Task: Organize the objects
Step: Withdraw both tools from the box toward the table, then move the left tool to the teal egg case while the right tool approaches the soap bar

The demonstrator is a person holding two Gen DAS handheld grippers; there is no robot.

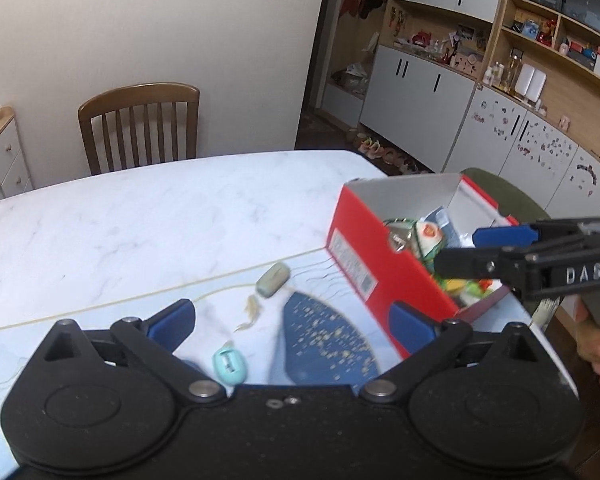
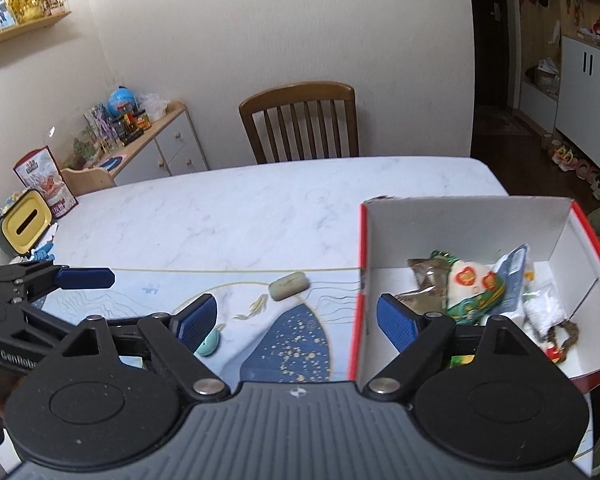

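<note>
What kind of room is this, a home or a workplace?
Most likely a home dining room: a white marble-pattern table with a brown wooden slat-back chair behind it, wall shelves crowded with household items, and small shoes on the floor by the doorway.

One red box [image 2: 466,216] | one green soap bar [image 2: 289,286] | one teal oval item [image 2: 208,345] | one wooden chair [image 2: 300,124] | two grippers, left gripper [image 1: 292,322], right gripper [image 2: 296,318]

Bare marble tabletop [image 2: 260,208] beyond the soap bar [image 2: 289,286] and teal case [image 2: 208,345]; to the right, blocked by red box [image 2: 356,320] wall; wooden chair [image 2: 300,120] behind.
</note>
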